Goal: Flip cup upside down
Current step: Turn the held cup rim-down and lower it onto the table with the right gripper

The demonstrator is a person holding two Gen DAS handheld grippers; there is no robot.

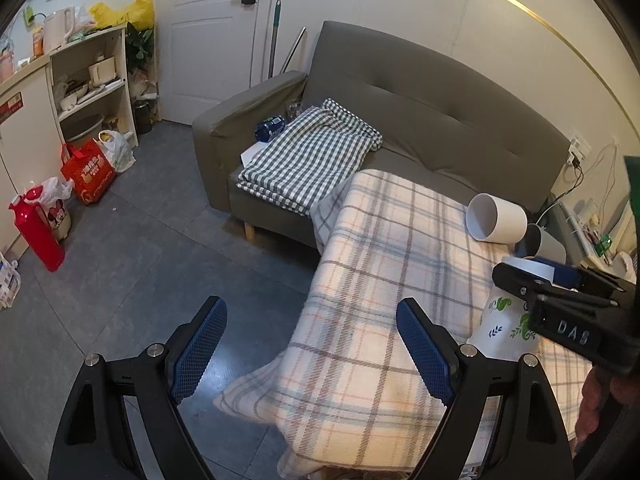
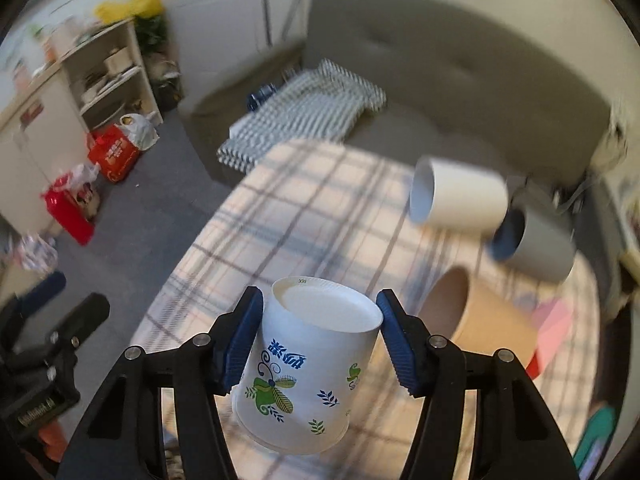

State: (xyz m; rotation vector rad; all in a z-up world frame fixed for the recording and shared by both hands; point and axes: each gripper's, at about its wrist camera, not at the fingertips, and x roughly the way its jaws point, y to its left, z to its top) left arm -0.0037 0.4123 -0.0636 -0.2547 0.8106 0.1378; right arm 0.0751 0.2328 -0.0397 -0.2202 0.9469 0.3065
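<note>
A white paper cup (image 2: 308,368) with green and blue leaf prints sits between the pads of my right gripper (image 2: 320,316), bottom up and tilted, its mouth low over the plaid cloth (image 2: 304,216). The pads press its sides near the base. The same cup (image 1: 506,326) and right gripper (image 1: 532,280) show at the right of the left wrist view. My left gripper (image 1: 312,344) is open and empty, over the table's left edge and the floor.
On the plaid table lie a white cup (image 2: 456,200), a grey cup (image 2: 532,248) and a brown paper cup (image 2: 476,320), all on their sides behind the held cup. A grey sofa (image 1: 420,96) with a checked blanket stands beyond. Shelves and red bags stand at the left.
</note>
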